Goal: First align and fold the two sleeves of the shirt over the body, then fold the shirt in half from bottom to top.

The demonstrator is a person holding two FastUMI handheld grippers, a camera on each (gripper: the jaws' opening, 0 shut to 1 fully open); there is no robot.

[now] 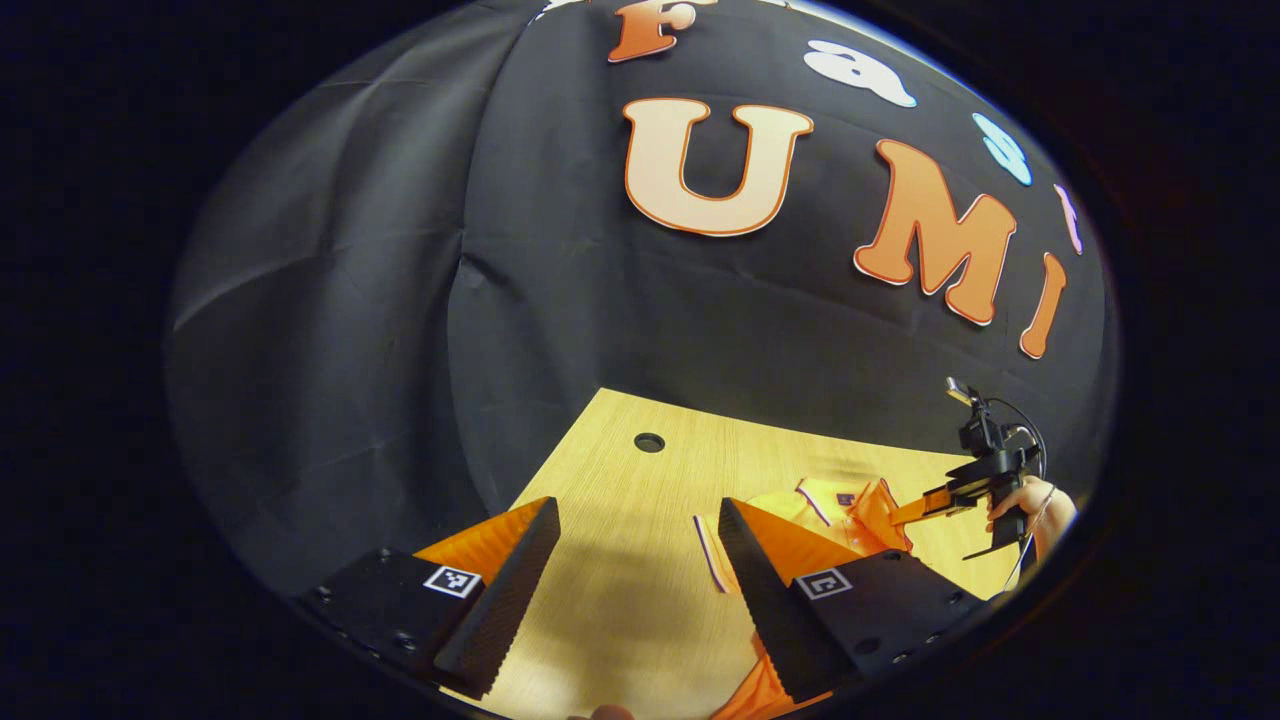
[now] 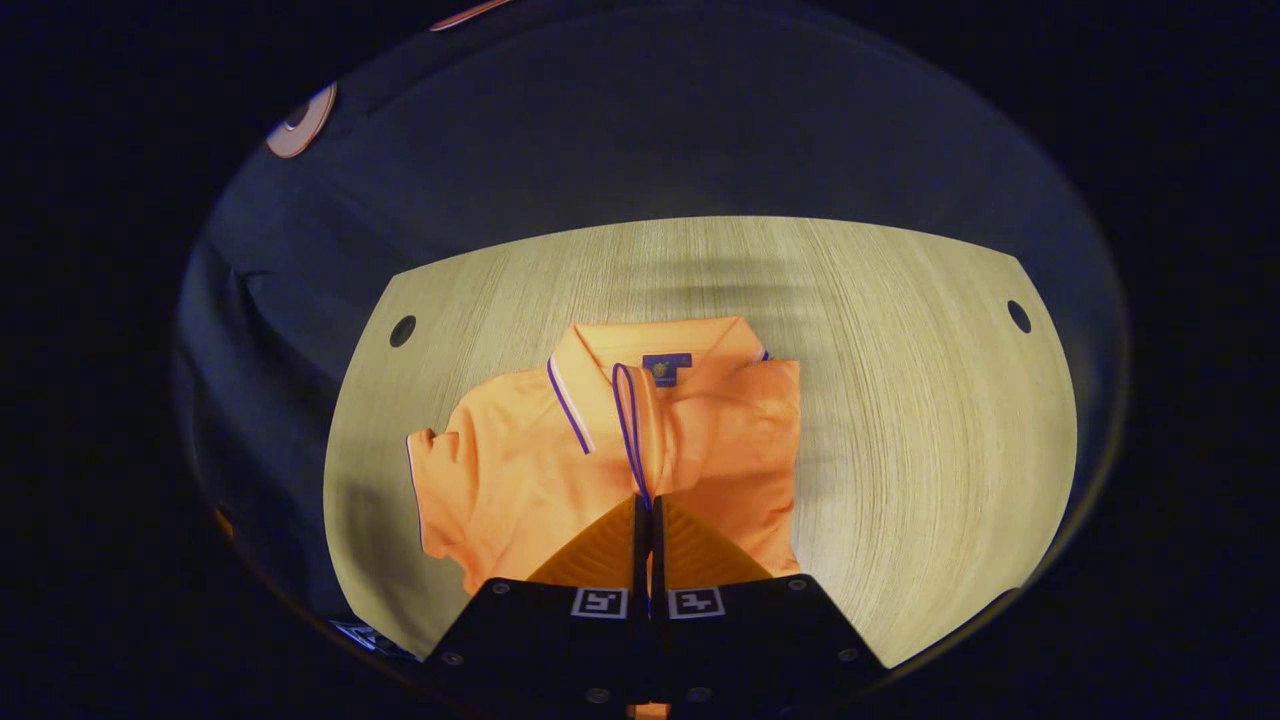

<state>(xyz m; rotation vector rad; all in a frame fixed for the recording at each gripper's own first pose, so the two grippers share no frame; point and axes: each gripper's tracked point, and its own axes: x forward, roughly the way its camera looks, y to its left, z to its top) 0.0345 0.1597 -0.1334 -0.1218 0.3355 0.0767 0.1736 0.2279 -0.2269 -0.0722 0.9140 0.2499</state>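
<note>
Polo shirt (image 2: pixel 620 450) ahead of both jaws on the tabletop (image 2: pixel 920 420).
Right gripper (image 2: pixel 645 525) clenched on a sleeve edge folded over the body; left gripper (image 1: pixel 640 560) released above bare wood.

Shirt (image 2: pixel 620 440) on table (image 2: pixel 920 420); right claw (image 2: pixel 645 525) over its sleeve edge.

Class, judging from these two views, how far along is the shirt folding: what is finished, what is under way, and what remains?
Done: nothing fully. In hand: the right hand-held gripper is shut on the edge of a sleeve of the shirt, drawn over the body toward the collar. The left hand-held gripper is open above the table, holding nothing. Left: the other sleeve sticks out unfolded, and the bottom-to-top fold is not yet made.
</note>
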